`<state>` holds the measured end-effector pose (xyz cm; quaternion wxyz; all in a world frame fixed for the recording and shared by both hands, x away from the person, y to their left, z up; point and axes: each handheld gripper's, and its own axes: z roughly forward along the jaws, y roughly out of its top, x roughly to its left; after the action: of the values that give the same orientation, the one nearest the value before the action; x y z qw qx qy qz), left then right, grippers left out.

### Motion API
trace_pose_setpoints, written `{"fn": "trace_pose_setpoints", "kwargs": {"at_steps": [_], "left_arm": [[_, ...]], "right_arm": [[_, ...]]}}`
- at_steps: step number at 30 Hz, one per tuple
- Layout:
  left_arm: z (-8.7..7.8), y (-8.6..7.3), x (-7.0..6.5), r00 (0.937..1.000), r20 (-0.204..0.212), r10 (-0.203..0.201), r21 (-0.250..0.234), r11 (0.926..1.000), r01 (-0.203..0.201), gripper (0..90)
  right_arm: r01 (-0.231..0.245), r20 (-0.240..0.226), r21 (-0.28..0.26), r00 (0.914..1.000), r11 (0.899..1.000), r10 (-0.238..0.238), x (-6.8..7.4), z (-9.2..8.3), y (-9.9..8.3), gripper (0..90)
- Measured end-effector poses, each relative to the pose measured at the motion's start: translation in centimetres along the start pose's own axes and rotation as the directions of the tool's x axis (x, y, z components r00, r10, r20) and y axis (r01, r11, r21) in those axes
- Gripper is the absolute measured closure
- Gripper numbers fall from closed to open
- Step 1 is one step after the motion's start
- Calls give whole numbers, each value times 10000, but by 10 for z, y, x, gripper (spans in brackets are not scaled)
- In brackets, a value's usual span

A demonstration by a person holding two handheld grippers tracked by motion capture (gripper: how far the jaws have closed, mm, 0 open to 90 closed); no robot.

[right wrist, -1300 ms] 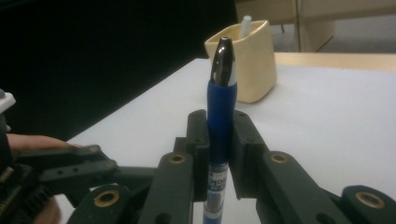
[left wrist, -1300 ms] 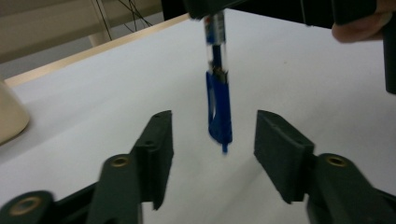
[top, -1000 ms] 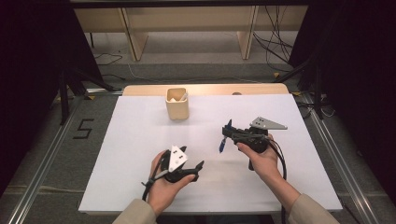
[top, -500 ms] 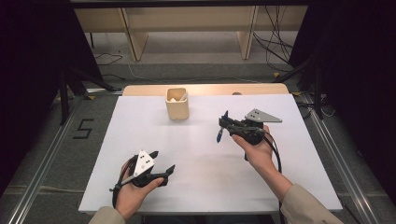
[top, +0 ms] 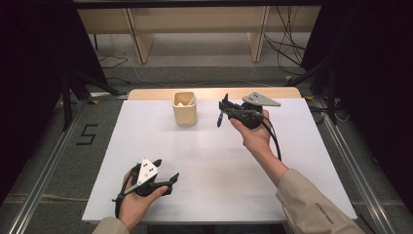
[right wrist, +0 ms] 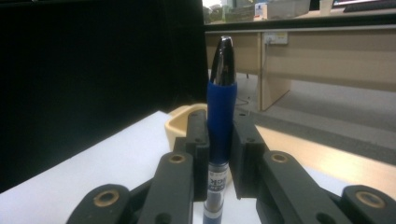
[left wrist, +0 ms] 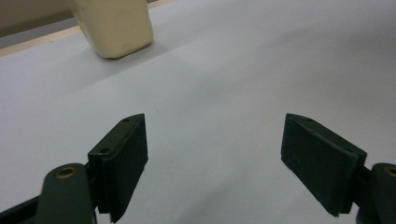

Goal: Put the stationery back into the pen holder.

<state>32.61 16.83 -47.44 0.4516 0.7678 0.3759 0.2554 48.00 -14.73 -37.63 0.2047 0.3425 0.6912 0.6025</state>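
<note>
Right gripper [top: 228,108], right of centre in the high view, is clamped on a blue pen [right wrist: 219,135]. The pen's long axis runs upright between the pads, tip uppermost in the right gripper view, near the beige cup [top: 185,108]. Left gripper [top: 165,171], lower left, stands wide open, holding nothing above the white surface [top: 219,161].
</note>
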Motion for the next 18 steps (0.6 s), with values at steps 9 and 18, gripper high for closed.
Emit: {"fn": "trace_pose_setpoints", "kwargs": {"at_steps": [9, 18], "left_arm": [[1, -1, 0, 10000, 24, -17, 22, 10000, 17, 229], [0, -1, 1, 10000, 40, -80, -5, 10000, 80, 230]], "right_arm": [[285, 142, -163, 9995, 9995, -282, 3, 45, 21, 800], [451, 443, -485, 9981, 9978, -430, 4, 81, 45, 800]]}}
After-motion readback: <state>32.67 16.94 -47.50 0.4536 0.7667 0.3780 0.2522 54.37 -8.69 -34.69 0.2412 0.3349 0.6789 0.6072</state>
